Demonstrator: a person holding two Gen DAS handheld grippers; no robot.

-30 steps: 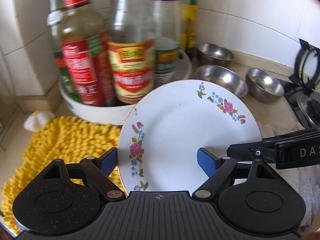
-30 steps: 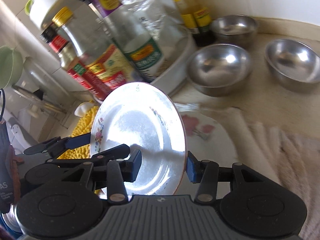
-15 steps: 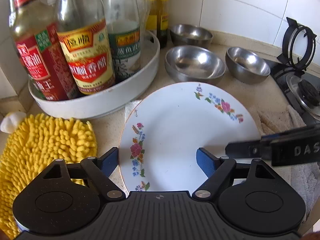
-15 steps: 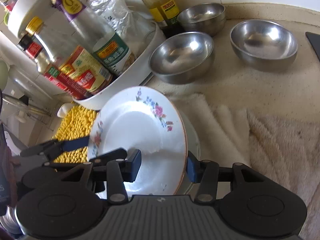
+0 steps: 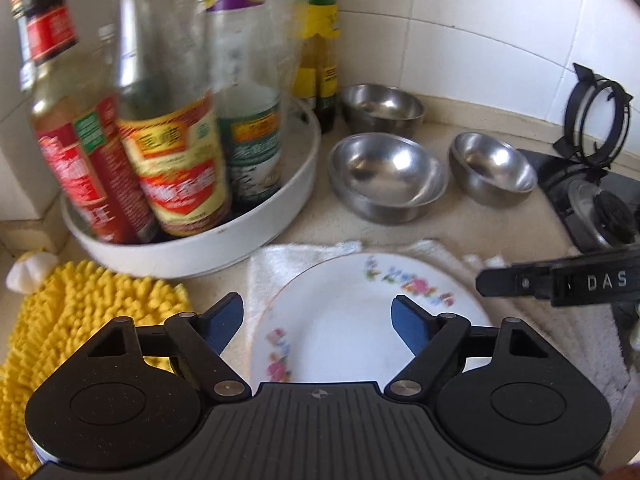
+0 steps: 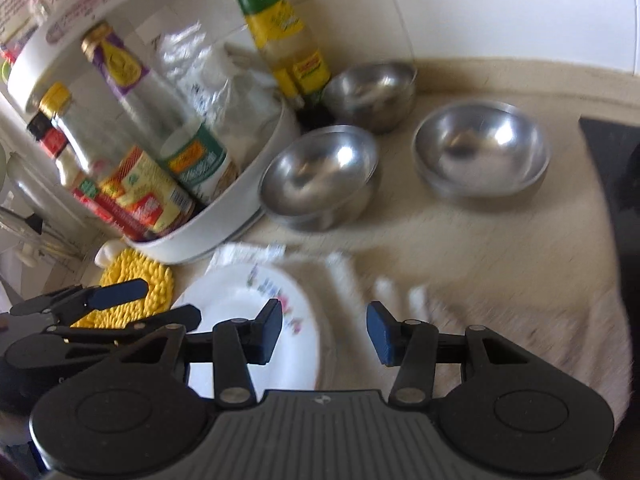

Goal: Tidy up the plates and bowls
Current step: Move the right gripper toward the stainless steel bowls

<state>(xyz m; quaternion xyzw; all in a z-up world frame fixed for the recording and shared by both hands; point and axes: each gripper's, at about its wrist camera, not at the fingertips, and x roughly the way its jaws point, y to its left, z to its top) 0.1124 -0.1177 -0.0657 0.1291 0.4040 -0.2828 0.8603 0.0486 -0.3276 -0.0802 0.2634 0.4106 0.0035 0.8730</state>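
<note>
A white plate with flower print [image 5: 340,320] lies flat on a white towel [image 5: 280,256]; it also shows in the right wrist view [image 6: 240,304], seemingly on top of another plate. My left gripper [image 5: 318,320] is open just above the plate's near left part. My right gripper [image 6: 324,332] is open over the plate's right rim, holding nothing. Three steel bowls stand behind on the counter: a middle one [image 5: 386,178], a right one [image 5: 492,168] and a far one [image 5: 380,108].
A white round tray [image 5: 240,236] of sauce bottles stands at the back left. A yellow chenille mat [image 5: 80,312] lies at the left. A gas stove [image 5: 600,204] is at the right. A beige towel [image 6: 520,320] covers the counter to the right.
The plate was held tilted between both grippers; now it lies flat on the towel. Both grippers have opened, let go and pulled back a little.
</note>
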